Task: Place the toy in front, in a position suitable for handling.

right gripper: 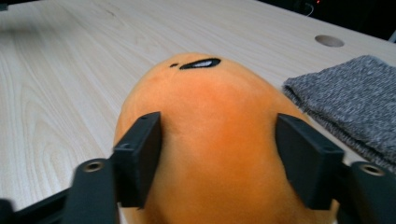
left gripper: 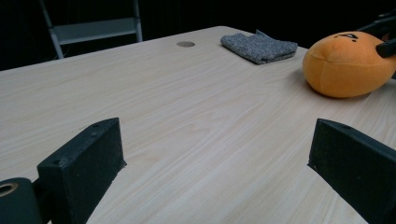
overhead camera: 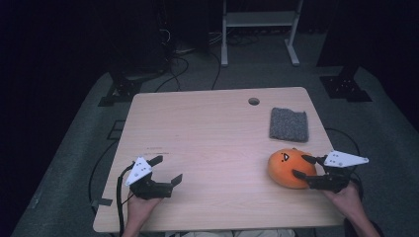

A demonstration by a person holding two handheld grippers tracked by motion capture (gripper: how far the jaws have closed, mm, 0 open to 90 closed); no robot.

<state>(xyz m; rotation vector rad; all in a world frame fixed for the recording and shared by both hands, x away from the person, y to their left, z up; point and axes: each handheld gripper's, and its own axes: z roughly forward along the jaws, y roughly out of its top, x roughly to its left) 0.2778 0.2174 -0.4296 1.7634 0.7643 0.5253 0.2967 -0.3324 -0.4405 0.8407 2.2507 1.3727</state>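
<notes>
I judge I am at the grasping step: my right gripper [overhead camera: 305, 166] has its jaws set around the orange plush toy [overhead camera: 289, 168] at the table's [overhead camera: 207, 128] right side, not yet squeezing it, so next I must close gently, while my left gripper [overhead camera: 165, 169] waits wide open and empty.

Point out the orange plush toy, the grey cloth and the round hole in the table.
orange plush toy [overhead camera: 286, 169]: high view, middle of its orange body.
grey cloth [overhead camera: 288, 124]: high view, centre of the folded knit.
round hole [overhead camera: 254, 101]: high view, middle of the opening near the table's far edge.
</notes>
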